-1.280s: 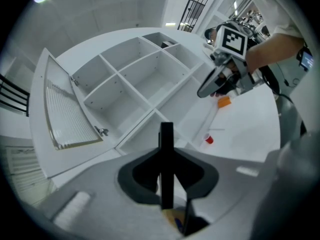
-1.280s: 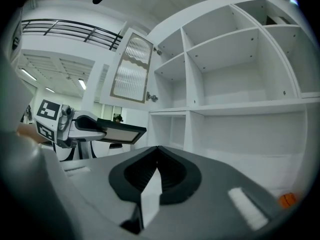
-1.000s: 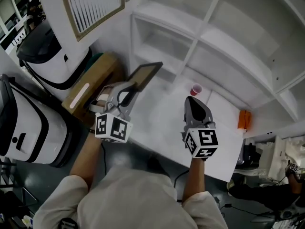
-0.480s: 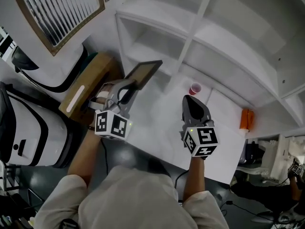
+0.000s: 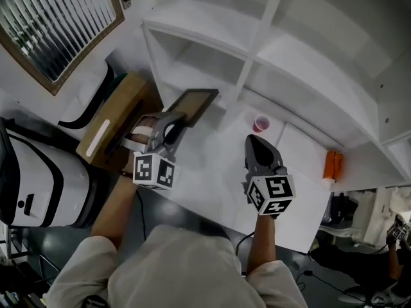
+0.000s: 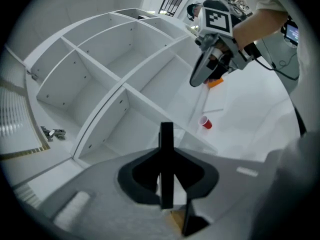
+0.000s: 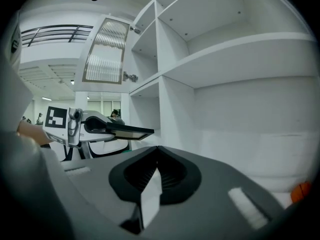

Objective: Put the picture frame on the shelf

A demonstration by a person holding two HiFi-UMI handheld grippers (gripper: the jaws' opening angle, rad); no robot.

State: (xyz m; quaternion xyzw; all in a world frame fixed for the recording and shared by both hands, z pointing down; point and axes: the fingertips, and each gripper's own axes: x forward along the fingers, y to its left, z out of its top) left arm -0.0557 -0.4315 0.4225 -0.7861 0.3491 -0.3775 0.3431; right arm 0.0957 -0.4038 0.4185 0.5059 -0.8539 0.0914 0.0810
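notes picture frame (image 5: 192, 102) off the table and not yet on the shelf, held in the air just in front of the lower left compartment of the white shelf unit (image 5: 270, 53), dark face up, lying close to level, far end pointing toward that compartment. finds it clamped by its near edge in the left gripper (image 5: 174, 117); in the left gripper view, shows edge-on as a thin dark upright strip, with both jaws narrowed onto it from either side and no gap visible at the contact. places the right gripper (image 5: 255, 141) over the white table (image 5: 212, 169), well apart from the frame, jaws drawn together to a point with nothing between them. records a red cup (image 5: 262, 122) upright on the table just beyond the right gripper's tip, near the foot of the shelf unit. records an orange object (image 5: 332, 165) at the table's right end, close against the shelf unit; cannot tell what it is. locates a cardboard box (image 5: 119, 124) below and to the left of the left gripper, beside the table's left end. logs a louvred cabinet door (image 5: 51, 24) swung open at upper left, and a white and black machine (image 5: 32, 172) on the floor at far left.
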